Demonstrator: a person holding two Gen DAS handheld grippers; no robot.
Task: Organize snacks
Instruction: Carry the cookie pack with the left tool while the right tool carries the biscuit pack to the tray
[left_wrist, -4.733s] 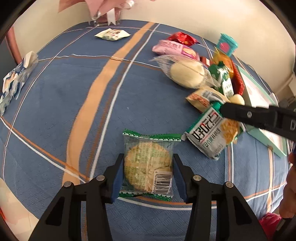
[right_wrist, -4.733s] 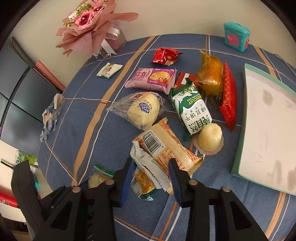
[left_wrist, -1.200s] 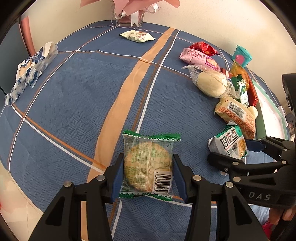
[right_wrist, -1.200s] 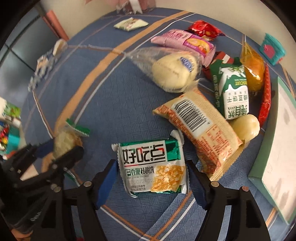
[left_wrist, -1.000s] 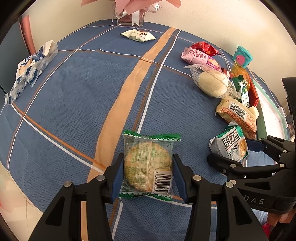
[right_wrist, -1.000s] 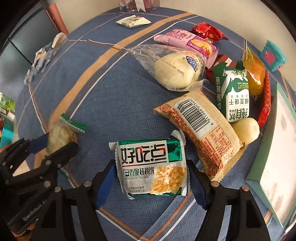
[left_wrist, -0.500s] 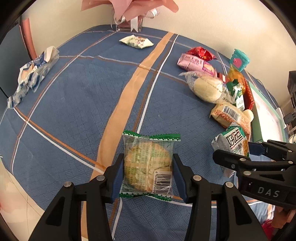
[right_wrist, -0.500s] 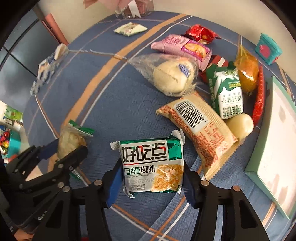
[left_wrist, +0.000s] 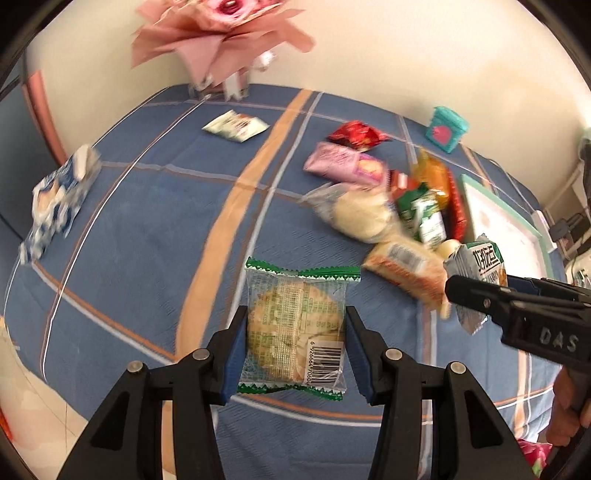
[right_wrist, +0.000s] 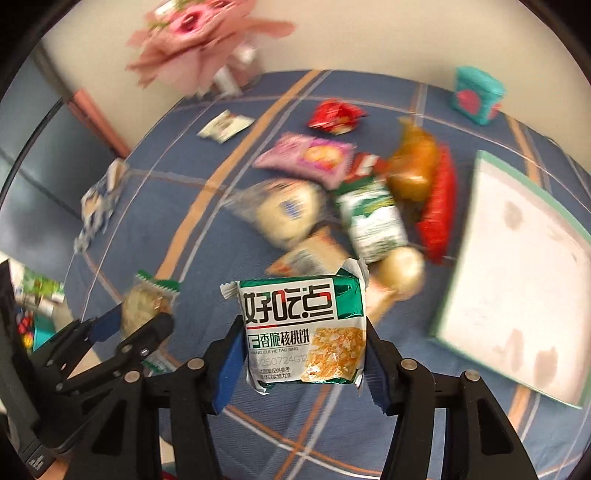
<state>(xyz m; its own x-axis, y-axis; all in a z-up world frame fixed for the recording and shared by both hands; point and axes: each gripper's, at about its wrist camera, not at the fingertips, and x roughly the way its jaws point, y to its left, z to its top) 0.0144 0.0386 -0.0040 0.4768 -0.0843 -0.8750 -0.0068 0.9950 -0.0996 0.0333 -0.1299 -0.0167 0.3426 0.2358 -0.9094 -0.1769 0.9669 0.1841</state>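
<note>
My left gripper is shut on a clear green-edged cracker packet and holds it above the blue tablecloth. My right gripper is shut on a green walnut-biscuit packet, lifted off the cloth. That packet also shows in the left wrist view, and the cracker packet in the right wrist view. Several snacks lie in a pile: a bun in a clear bag, a pink packet, a green milk-biscuit pack, an orange packet.
A white tray with a green rim lies to the right of the pile. A teal box, a red packet and a pink bouquet stand at the back. A blue-white bag lies at the left edge.
Both grippers have risen and tilted up with their packets. The right gripper closed on the walnut-biscuit packet and lifted it off the cloth. The views are motion-blurred now.
</note>
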